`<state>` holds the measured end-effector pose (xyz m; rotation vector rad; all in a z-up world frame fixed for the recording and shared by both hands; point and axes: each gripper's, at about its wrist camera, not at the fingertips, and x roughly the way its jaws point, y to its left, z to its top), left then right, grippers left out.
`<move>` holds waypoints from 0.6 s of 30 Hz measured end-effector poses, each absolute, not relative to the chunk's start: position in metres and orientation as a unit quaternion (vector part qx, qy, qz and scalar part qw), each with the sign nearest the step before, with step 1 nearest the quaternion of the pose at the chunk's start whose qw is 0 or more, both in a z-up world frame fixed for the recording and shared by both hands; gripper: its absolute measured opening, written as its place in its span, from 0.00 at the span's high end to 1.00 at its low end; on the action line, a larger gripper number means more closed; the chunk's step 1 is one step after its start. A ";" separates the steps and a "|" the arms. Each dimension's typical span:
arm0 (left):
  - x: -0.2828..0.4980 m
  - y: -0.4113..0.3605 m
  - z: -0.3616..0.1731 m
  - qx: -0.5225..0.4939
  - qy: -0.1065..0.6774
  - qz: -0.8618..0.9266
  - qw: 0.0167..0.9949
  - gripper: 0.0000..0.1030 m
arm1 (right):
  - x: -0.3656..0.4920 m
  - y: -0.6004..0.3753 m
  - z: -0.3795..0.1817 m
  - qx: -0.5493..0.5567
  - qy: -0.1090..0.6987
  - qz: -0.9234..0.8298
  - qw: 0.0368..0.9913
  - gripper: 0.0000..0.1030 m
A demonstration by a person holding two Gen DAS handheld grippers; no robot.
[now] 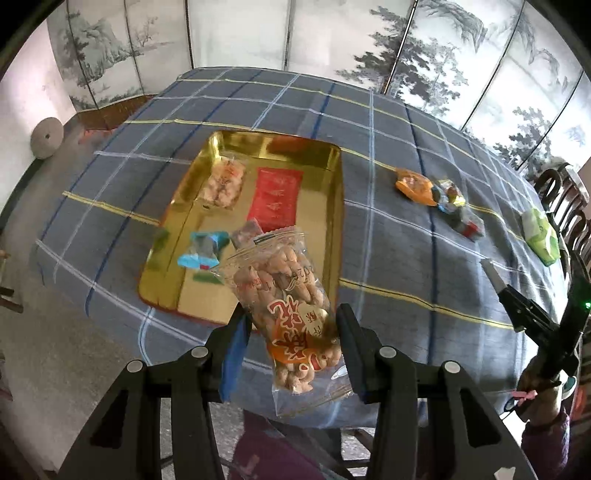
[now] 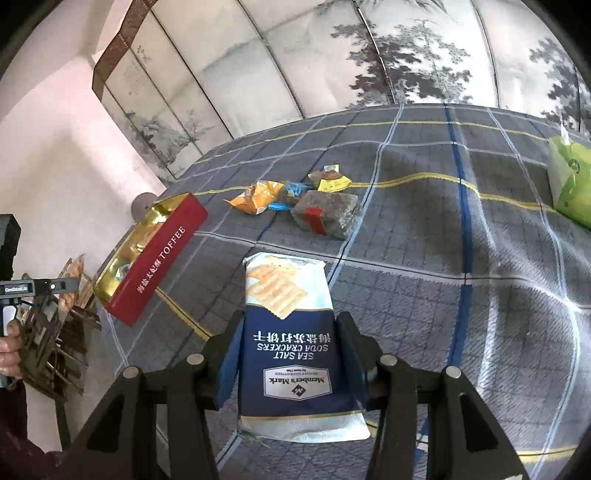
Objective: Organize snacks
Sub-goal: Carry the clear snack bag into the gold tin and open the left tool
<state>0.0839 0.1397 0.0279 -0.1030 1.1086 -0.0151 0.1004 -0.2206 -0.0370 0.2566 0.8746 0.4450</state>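
Note:
My left gripper (image 1: 291, 317) is shut on a clear bag of peanuts (image 1: 284, 295) and holds it in the air over the near edge of the gold tray (image 1: 332, 177). The tray holds a red packet (image 1: 275, 197), a pink snack bag (image 1: 223, 182) and a blue-wrapped candy (image 1: 201, 249). My right gripper (image 2: 290, 325) is shut on a navy and white pack of sea salt soda crackers (image 2: 291, 332), above the checked tablecloth (image 2: 424, 266). The tray also shows in the right wrist view (image 2: 155, 254), with a red side marked TOFFEE.
Loose snacks lie on the cloth: an orange packet (image 2: 255, 197), a yellow packet (image 2: 328, 179) and a grey block with a red label (image 2: 327, 214). A green tissue pack (image 2: 570, 181) sits at the right edge. A painted folding screen (image 1: 295, 33) stands behind the table.

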 end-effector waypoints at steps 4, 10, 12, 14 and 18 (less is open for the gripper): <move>0.099 0.144 0.021 -0.038 0.523 -0.010 0.851 0.58 | 0.099 -0.215 -0.039 0.110 0.417 0.204 0.879 0.52; 0.120 0.145 0.013 -0.022 0.520 -0.020 0.853 0.58 | 0.098 -0.206 -0.040 0.094 0.418 0.195 0.882 0.52; 0.127 0.143 0.010 -0.013 0.519 -0.023 0.855 0.58 | 0.098 -0.205 -0.040 0.092 0.419 0.193 0.883 0.52; 0.135 0.142 0.007 0.003 0.519 -0.028 0.855 0.58 | 0.098 -0.205 -0.039 0.092 0.417 0.192 0.883 0.52; 0.146 0.139 -0.003 0.024 0.525 -0.043 0.850 0.58 | 0.098 -0.205 -0.038 0.094 0.418 0.190 0.884 0.52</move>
